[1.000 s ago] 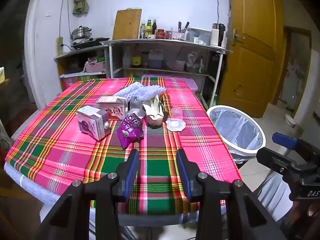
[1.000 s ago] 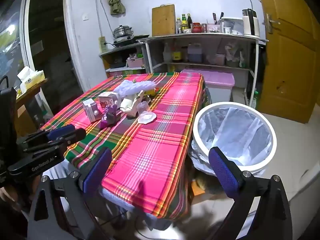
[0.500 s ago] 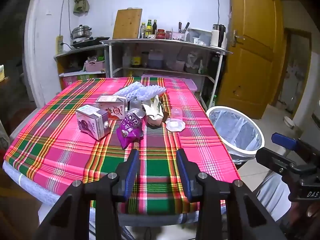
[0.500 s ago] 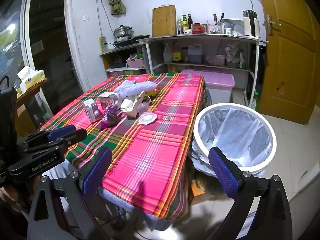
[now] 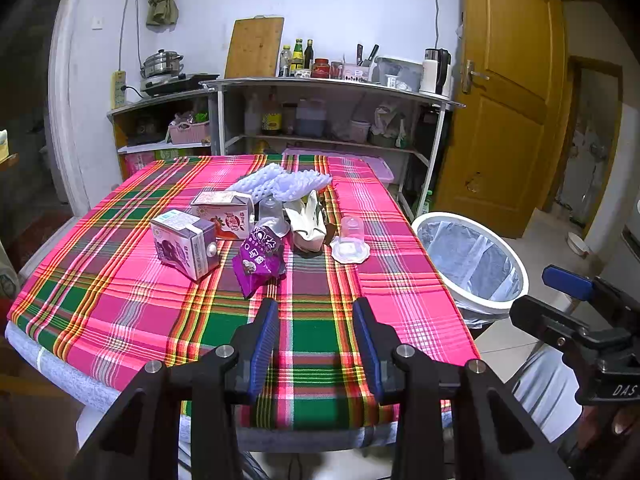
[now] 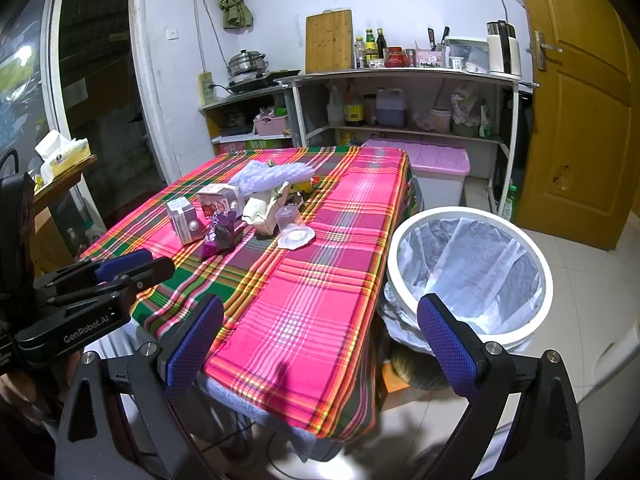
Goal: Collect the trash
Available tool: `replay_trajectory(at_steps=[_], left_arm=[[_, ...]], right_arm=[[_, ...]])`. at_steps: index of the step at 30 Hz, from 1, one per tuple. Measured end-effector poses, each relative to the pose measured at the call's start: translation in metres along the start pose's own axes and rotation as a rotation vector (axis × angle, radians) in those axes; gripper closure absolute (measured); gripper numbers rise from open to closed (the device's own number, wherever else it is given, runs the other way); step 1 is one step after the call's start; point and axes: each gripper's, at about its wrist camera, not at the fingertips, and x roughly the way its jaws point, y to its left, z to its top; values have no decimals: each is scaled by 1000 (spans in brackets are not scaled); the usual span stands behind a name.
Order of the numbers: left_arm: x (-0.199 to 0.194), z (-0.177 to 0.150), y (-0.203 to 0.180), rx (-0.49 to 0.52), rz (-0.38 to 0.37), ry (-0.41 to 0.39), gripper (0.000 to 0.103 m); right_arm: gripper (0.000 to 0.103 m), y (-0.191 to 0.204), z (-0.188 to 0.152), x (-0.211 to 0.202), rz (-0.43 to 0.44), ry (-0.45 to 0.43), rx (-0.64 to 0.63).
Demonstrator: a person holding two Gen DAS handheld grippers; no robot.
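Note:
A heap of trash lies mid-table on the plaid cloth (image 5: 120, 280): a purple carton (image 5: 186, 244), a pink carton (image 5: 224, 216), a purple snack wrapper (image 5: 258, 260), a cream paper bag (image 5: 306, 224), a clear cup on its lid (image 5: 352, 236) and white foam netting (image 5: 280, 182). A white bin with a clear liner (image 5: 472, 264) (image 6: 472, 272) stands on the floor at the table's right side. My left gripper (image 5: 316, 320) hovers open over the near table edge, short of the wrapper. My right gripper (image 6: 320, 312) is wide open over the table corner and the bin.
Metal shelves (image 5: 332, 88) with bottles, a kettle and a cutting board line the back wall. A pink-lidded box (image 6: 424, 160) sits behind the table. A wooden door (image 5: 508, 120) is at the right. A side table with a tissue box (image 6: 60, 156) stands at the left.

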Motion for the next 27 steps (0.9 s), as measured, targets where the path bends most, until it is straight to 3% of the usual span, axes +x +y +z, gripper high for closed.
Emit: replay_trajectory(at_steps=[27], left_arm=[[0, 0, 0, -2, -3, 1, 65]], right_arm=[[5, 0, 0, -2, -3, 2, -3]])
